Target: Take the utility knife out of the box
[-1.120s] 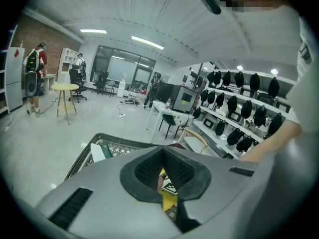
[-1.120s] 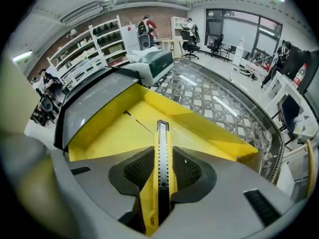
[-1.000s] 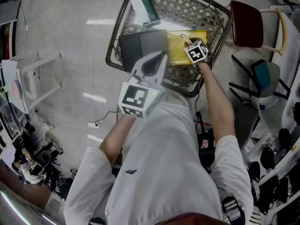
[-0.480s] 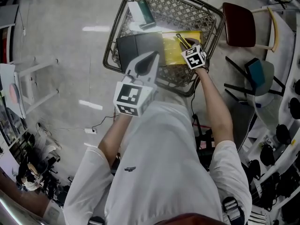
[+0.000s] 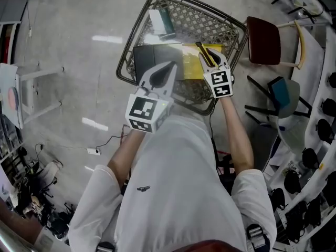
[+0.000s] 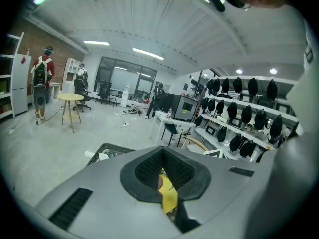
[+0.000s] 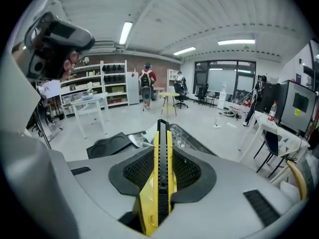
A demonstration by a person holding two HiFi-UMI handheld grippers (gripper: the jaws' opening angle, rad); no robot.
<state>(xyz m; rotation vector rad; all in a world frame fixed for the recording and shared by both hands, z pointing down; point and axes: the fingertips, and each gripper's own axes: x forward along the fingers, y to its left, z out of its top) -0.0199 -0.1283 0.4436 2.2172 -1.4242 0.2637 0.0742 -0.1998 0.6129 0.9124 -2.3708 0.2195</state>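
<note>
The right gripper [image 5: 212,62] has come up out of the basket [image 5: 239,33] since a second ago, carrying the knife [image 5: 205,52] with it; its marker cube now looms larger in the head view. The left gripper [image 5: 169,67] has risen only a little.

Far to the left of the left gripper, a white stool [image 5: 37,88] stands on the floor. The left gripper hangs over the basket's near rim, pointing forward and somewhat down. In its own view the left gripper [image 6: 164,171] has its jaws spread a little, with nothing between them; only a yellow sheet [image 6: 169,195] shows through the gap. Just beyond its tips and below it lies a black tray [image 5: 152,54], and farther ahead, at the basket's far corner, a white and teal box [image 5: 163,21]. The yellow sheet [image 5: 191,64] lies in the basket between the two grippers, touching the tray's right edge.

The right gripper [image 7: 163,176] pinches the yellow and black knife [image 7: 160,138] edge-on between its pads; the knife sticks out well past the tips. It is clear of the basket floor, held above the sheet's right end. The tray [image 7: 107,144] and basket [image 7: 187,136] show beyond and below it. To the right of this gripper, outside the basket, stands a chair [image 5: 262,33] with a dark red seat.
</note>
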